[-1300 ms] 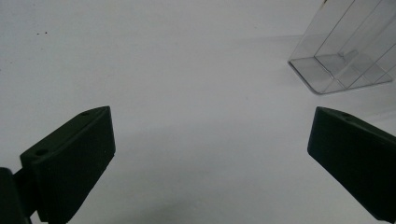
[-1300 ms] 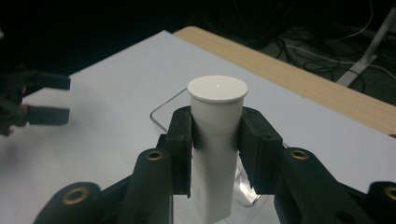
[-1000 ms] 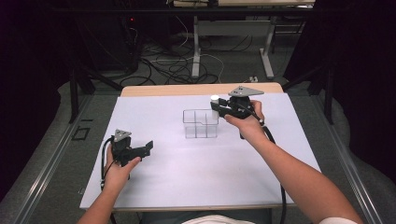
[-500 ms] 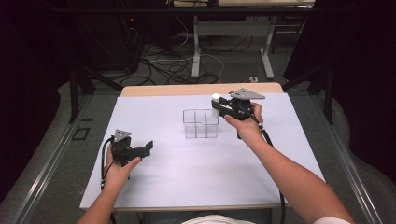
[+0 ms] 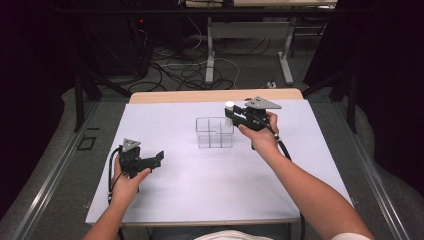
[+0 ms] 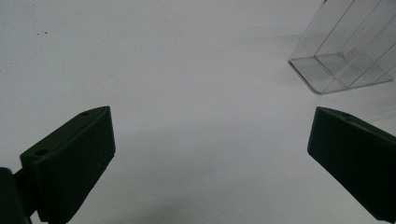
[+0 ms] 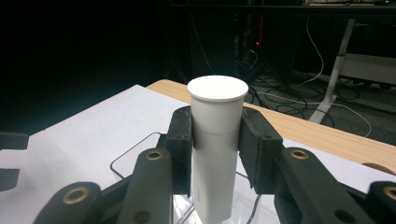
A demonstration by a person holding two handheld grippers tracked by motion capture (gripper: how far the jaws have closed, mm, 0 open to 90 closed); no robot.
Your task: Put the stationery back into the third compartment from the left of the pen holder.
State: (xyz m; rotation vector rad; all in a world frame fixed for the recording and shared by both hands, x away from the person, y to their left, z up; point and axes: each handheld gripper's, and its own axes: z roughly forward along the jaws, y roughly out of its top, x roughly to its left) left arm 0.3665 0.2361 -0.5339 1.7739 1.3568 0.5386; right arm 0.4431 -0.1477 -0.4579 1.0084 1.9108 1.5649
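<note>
My right gripper (image 5: 231, 116) is shut on a white capped tube (image 5: 229, 106), held upright just over the right rear corner of a clear divided box (image 5: 215, 133). In the right gripper view the pads (image 7: 181, 144) press both sides of the tube (image 7: 217, 126), whose lower end hangs over the box's rim (image 7: 122, 161). Near the table's front left, my left gripper (image 5: 159, 156) stands open and low over the white table sheet (image 5: 210, 175). Nothing lies between its fingers (image 6: 74, 158), and the clear box (image 6: 341, 60) is off to the upper right in the left gripper view.
The wooden table edge (image 5: 215, 95) runs along the back. Behind it are table legs and loose cables on the floor (image 5: 200, 70). Dark curtains close both sides.
</note>
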